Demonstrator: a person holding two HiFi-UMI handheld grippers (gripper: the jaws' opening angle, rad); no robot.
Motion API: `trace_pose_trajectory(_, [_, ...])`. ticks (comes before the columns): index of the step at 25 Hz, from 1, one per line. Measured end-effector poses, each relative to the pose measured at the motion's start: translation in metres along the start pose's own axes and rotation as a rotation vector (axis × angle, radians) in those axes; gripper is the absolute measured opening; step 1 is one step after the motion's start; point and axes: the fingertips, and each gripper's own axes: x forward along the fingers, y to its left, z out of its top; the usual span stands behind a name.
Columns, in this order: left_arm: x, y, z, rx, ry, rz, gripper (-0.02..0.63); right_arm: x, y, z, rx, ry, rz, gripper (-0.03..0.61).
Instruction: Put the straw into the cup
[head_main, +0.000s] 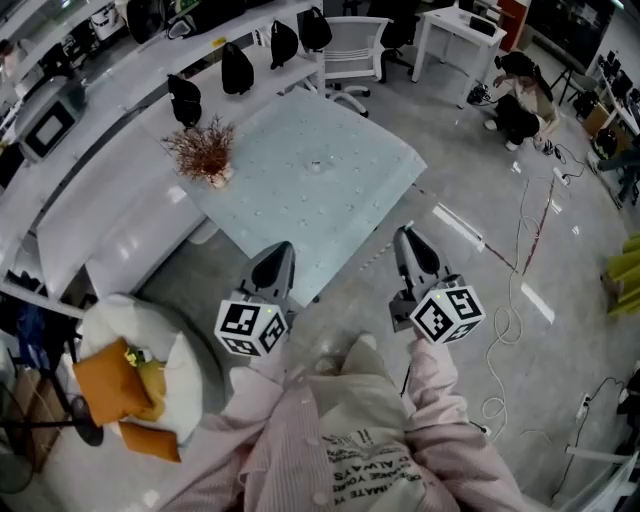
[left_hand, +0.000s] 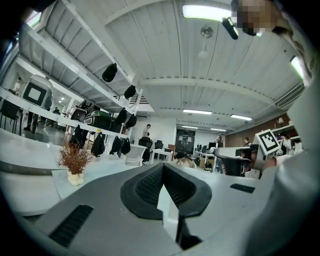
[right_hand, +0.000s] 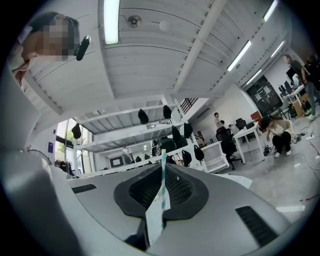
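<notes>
A thin straw (right_hand: 162, 172) in a white paper sleeve with teal marks stands up between the pads of my right gripper (right_hand: 161, 192), which is shut on it. My left gripper (left_hand: 165, 192) is shut too, with a white paper sliver (left_hand: 168, 207) wedged between its pads. In the head view both grippers, left (head_main: 277, 258) and right (head_main: 408, 243), hover side by side at the near corner of the pale glass table (head_main: 360, 215). A small clear cup (head_main: 316, 165) sits near the table's middle, beyond both grippers.
A dried plant in a small pot (head_main: 206, 152) stands at the table's left corner. A white office chair (head_main: 352, 55) is behind the table. Shelves with black bags (head_main: 236, 68) run along the left. A person crouches at the back right (head_main: 520, 98). Cables (head_main: 510, 320) lie on the floor.
</notes>
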Motion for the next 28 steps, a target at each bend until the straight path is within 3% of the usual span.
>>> trace_pose_trajectory(9, [0.047,0.029,-0.006,-0.016,0.006,0.051,0.000,0.057,-0.041,-0.008,0.022,0.018,0.015,0.016])
trace_pose_trajectory(28, [0.219,0.108,0.008,-0.081,-0.001,0.205,0.000,0.270,-0.150,0.008,0.055,0.131,0.176,0.017])
